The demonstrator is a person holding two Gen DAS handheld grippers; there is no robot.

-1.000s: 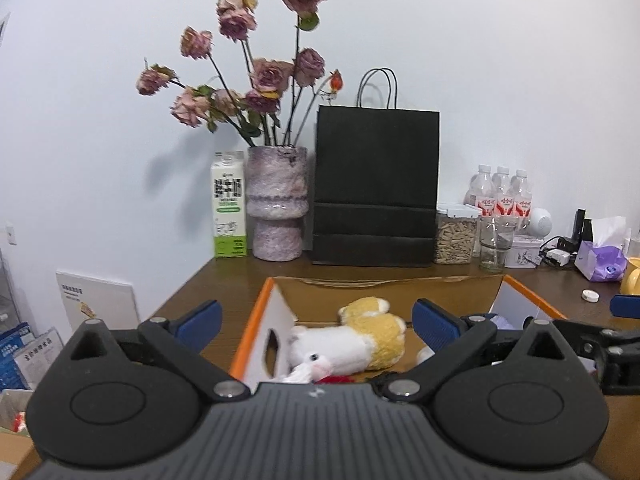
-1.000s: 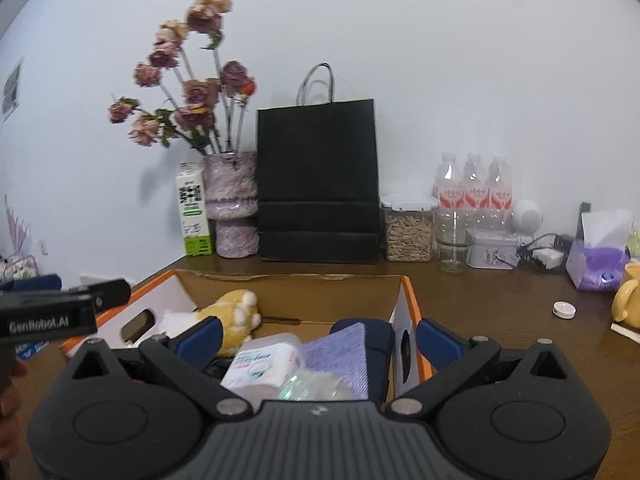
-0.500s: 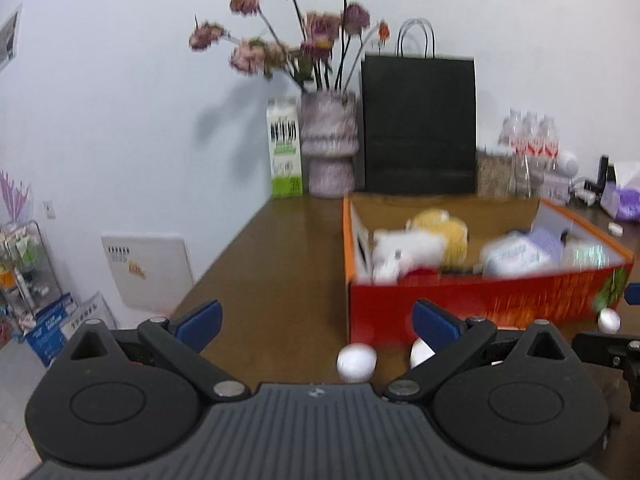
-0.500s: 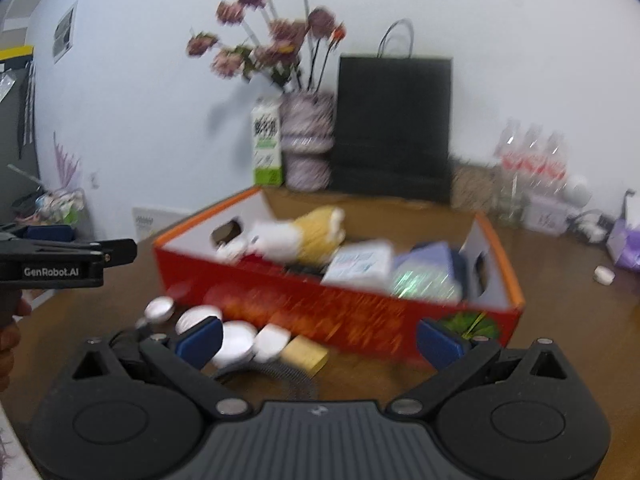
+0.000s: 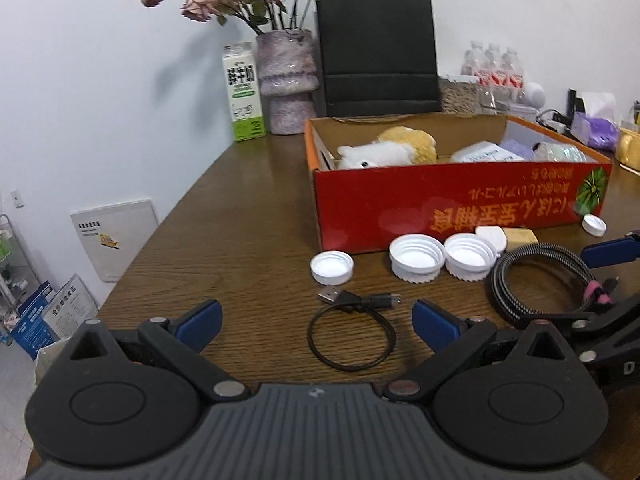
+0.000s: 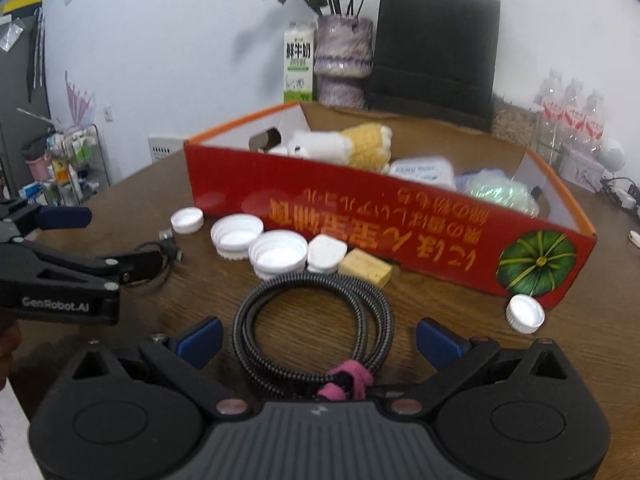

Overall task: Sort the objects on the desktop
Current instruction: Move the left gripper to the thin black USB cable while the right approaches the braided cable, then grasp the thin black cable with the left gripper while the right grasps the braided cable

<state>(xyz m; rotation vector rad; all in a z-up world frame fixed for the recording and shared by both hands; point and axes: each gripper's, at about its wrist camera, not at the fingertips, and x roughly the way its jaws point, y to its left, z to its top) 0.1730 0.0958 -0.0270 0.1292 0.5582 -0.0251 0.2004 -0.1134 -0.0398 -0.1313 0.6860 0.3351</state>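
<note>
Both grippers low over the near edge of the wooden table [image 5: 224, 240], nothing held. Left gripper [image 5: 316, 320] spread wide, blue pads either side of the thin black USB cable [image 5: 350, 332], which lies in a loose loop flat on the table, plug end pointing left. Right gripper [image 6: 318, 338] also spread wide, straddling the braided cable coil [image 6: 312, 320]; the pink tie [image 6: 348, 380] on that coil sits nearest the camera, between the pads. Neither is touching its cable as far as I can tell.

Red box [image 5: 460, 204] sits just beyond, already carrying a plush toy [image 5: 384, 154], a tissue pack [image 5: 486, 154] and a greenish packet [image 6: 500, 194], so it reads as the sort bin. Unsorted stuff lies along its near wall: small white cap [image 5: 332, 267] on the left, two wide white lids [image 5: 440, 258] side by side and touching, a white squarish lid [image 6: 326, 254], a yellow block [image 6: 364, 268], plus one more small cap [image 6: 525, 314] by the box's right corner.

My read: each claw is lined up on its own cable for a two-handed pick. The coil is bundled by the tie, so grabbing near it should keep it from unspooling. The thin cable is loose and flat: easy to pinch one strand and drag the rest
</note>
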